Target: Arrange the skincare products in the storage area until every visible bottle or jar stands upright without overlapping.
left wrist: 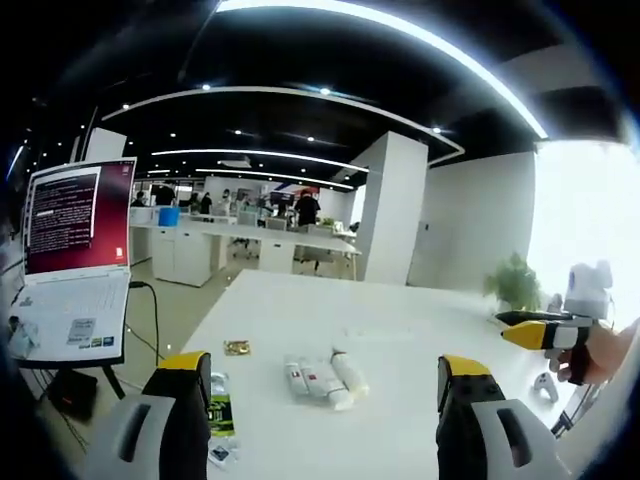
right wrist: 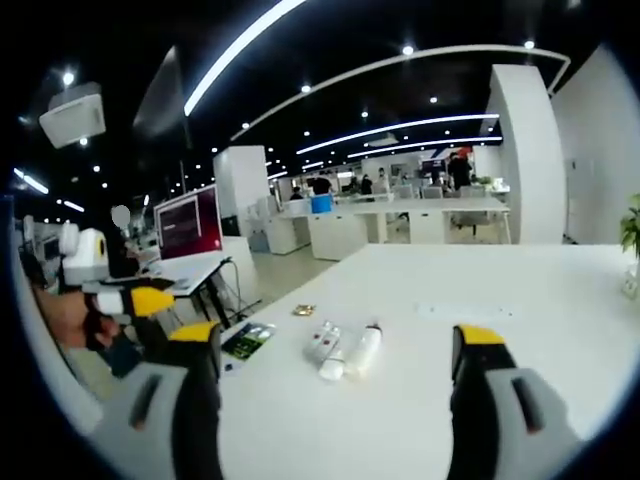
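Both grippers hang above the white table (left wrist: 400, 330) with jaws spread wide and nothing between them: the left gripper (left wrist: 325, 400) in its own view, the right gripper (right wrist: 335, 390) in its. Ahead of each lie 3 white tubes (left wrist: 322, 378) on their sides, touching in a cluster, with a small gold packet (left wrist: 237, 348) and a dark sachet (right wrist: 248, 340) nearby. A hand (left wrist: 600, 352) holds the right gripper at the left view's edge.

Both views are looking forward from above the near edge of the white counter (left wrist: 420, 330), well back from the lying tubes (left wrist: 322, 378). Each is catching the other tool at its side, sharing counter, tubes and laptop (left wrist: 75, 260).
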